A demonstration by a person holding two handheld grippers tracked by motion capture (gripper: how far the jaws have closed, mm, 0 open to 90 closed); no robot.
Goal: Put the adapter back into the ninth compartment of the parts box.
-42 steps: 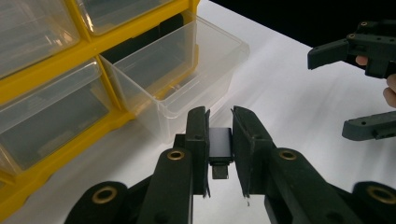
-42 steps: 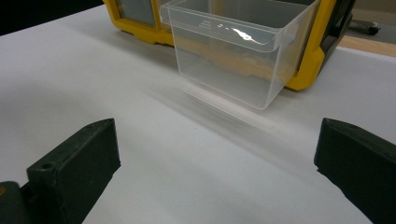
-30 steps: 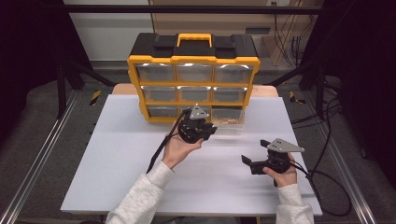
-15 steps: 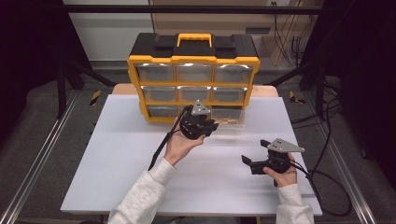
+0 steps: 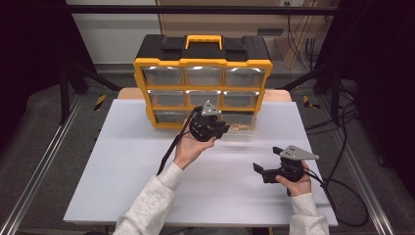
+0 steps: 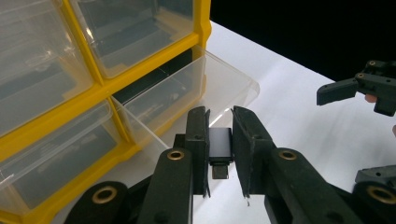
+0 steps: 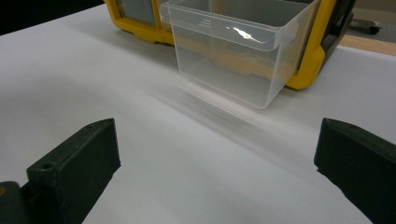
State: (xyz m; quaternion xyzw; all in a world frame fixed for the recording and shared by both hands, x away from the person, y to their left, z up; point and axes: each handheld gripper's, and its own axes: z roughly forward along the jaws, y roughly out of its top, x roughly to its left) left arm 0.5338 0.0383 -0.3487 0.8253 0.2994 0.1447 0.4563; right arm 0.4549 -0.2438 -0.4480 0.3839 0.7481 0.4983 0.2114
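Note:
A yellow and black organizer (image 5: 203, 63) with clear drawers stands at the back of the white table (image 5: 122, 166). Its bottom right drawer (image 5: 241, 131) (image 6: 210, 84) (image 7: 233, 51) is pulled out over the table. My left gripper (image 5: 221, 130) (image 6: 219, 158) hangs at the drawer's near left corner, shut on a small black plug-like piece with a metal end (image 6: 220, 151). My right gripper (image 5: 258, 169) (image 7: 215, 172) rests low on the table at the front right, open and with nothing between its fingers. It points toward the drawer.
Cables (image 5: 337, 191) trail from both grippers across the table and off its right edge. Metal rails (image 5: 39, 166) run along both sides of the table. The organizer's other drawers are closed.
My left gripper has edged slightly away from the person, toward the pulled-out drawer, with the black piece still in it. The right gripper has kept still.

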